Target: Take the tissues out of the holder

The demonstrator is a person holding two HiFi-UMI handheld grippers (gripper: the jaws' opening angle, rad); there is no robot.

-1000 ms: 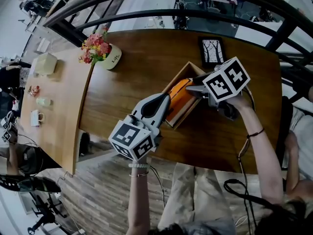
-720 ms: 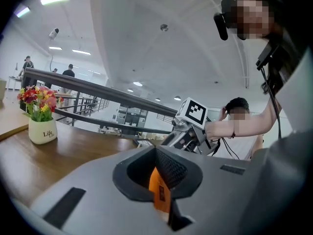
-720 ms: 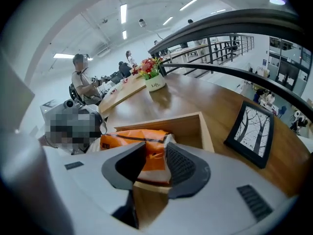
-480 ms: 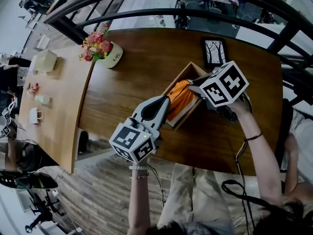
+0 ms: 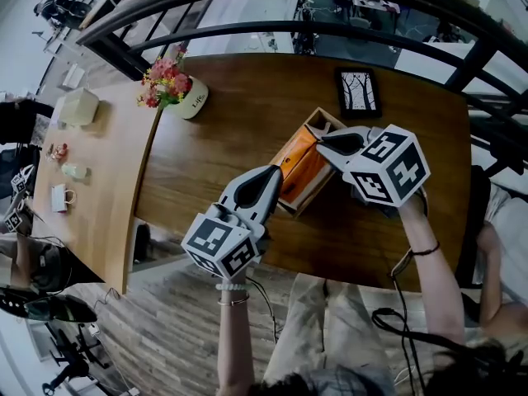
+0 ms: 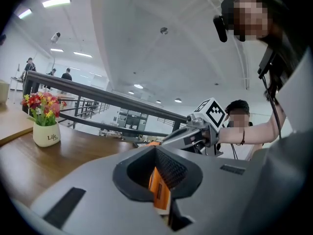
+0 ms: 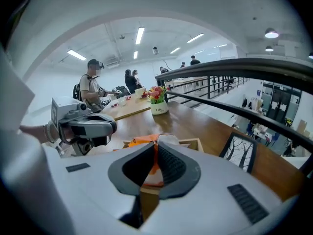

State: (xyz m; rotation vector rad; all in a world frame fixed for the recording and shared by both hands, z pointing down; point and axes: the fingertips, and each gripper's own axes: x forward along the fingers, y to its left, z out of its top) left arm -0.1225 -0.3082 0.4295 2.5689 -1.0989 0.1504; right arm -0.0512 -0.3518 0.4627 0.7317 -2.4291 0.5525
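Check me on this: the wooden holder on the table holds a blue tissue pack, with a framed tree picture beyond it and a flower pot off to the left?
Not blue: the head view shows the tissue pack is orange. The rest holds: it sits in the wooden holder, framed tree picture beyond, flower pot off to the left.

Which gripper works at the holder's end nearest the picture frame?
The right gripper, jaws closing on the tissues beside the frame; the left gripper grips the opposite end.
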